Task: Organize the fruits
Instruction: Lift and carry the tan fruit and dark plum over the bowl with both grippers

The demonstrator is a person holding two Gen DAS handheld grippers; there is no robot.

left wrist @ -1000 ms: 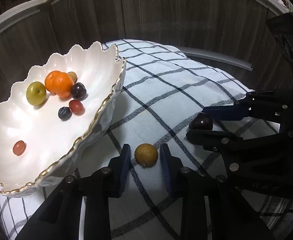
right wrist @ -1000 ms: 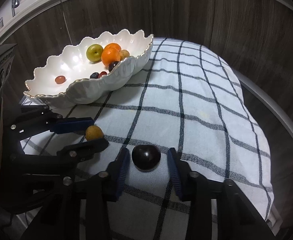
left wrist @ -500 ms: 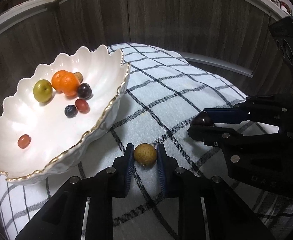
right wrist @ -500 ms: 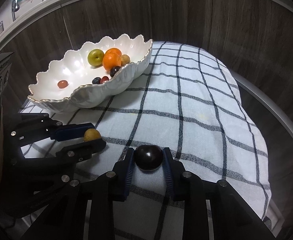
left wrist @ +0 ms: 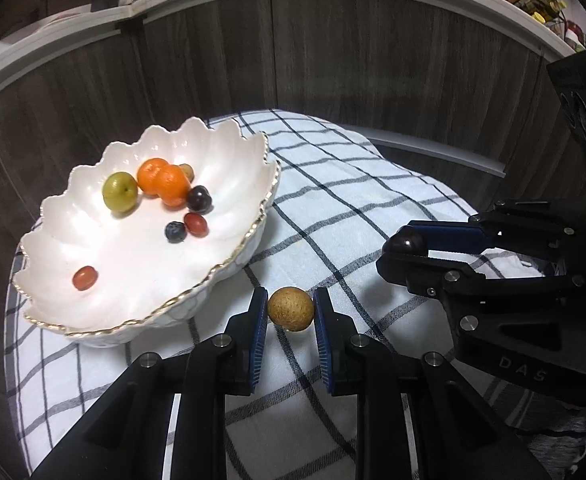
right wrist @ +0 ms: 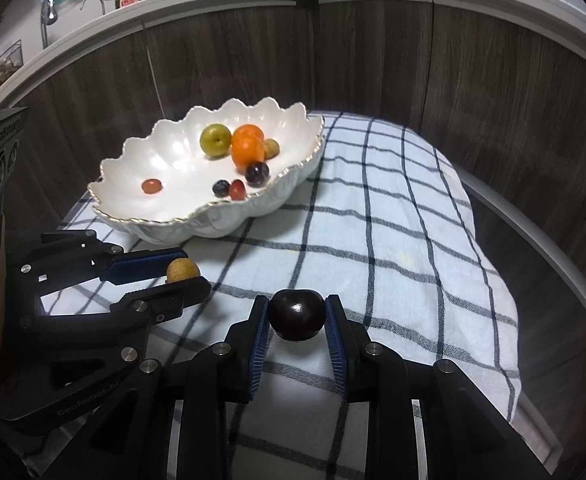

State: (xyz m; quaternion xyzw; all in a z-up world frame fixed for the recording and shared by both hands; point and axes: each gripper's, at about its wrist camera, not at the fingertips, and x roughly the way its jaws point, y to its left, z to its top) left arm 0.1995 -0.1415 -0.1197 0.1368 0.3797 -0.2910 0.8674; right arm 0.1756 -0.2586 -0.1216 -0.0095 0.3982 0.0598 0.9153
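Observation:
My left gripper (left wrist: pixel 290 309) is shut on a small tan round fruit (left wrist: pixel 291 309) and holds it above the cloth, just right of the white scalloped bowl (left wrist: pixel 229 268). My right gripper (right wrist: pixel 296 314) is shut on a dark plum (right wrist: pixel 296 314), also lifted off the cloth. In the right wrist view the left gripper (right wrist: pixel 183 276) with its tan fruit (right wrist: pixel 181 269) is at the left, in front of the bowl (right wrist: pixel 229 224). In the left wrist view the right gripper (left wrist: pixel 403 249) with the plum (left wrist: pixel 407 241) is at the right. The bowl holds several fruits.
A white cloth with dark checks (right wrist: pixel 393 240) covers the small table. Dark wood panels (left wrist: pixel 333 48) stand close behind it, under a white counter edge. The cloth drops off at the right and near edges.
Both grippers closed on their fruits, then lifted them off the cloth and drew back a little. The bowl and its fruits have not moved.

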